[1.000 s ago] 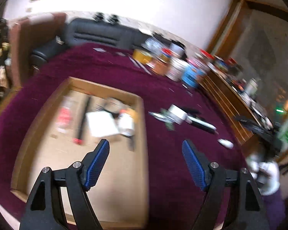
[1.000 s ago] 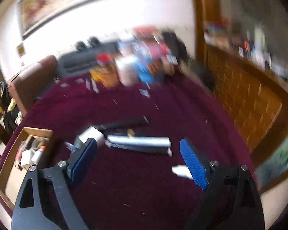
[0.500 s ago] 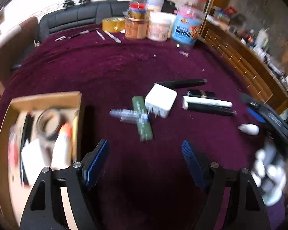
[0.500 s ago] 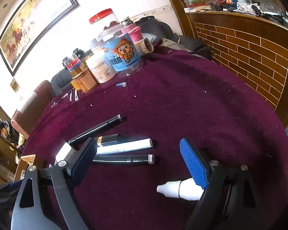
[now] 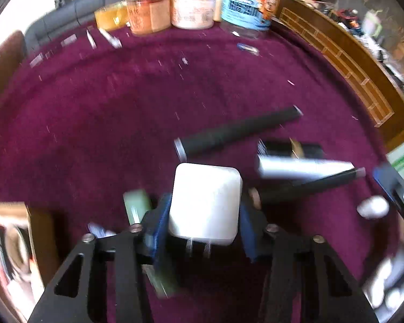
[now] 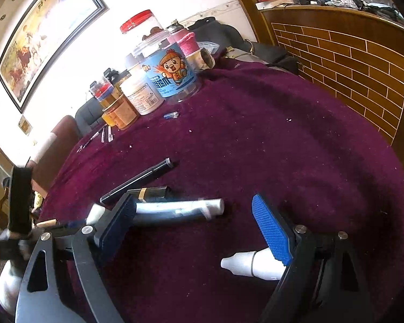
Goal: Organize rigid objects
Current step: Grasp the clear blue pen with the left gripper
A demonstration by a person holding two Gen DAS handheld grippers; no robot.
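The white charger block point(image 5: 206, 204), lying free on the purple desk point(image 5: 121, 113) half a second ago, is now sitting clamped between the jaws of the left gripper point(image 5: 202, 226), while the right gripper point(image 6: 199, 228) is still hovering with jaws apart beside the white dropper bottle point(image 6: 251, 265).

Maroon cloth point(image 6: 282, 140) covering the worktop; framed painting point(image 6: 45, 35) hanging on white wall; brick-pattern wood counter point(image 6: 350, 62) running past the right edge; daylight glaring.

Maroon-clothed table point(image 6: 296, 148) with pens point(image 6: 137, 179), jars point(image 6: 172, 72)
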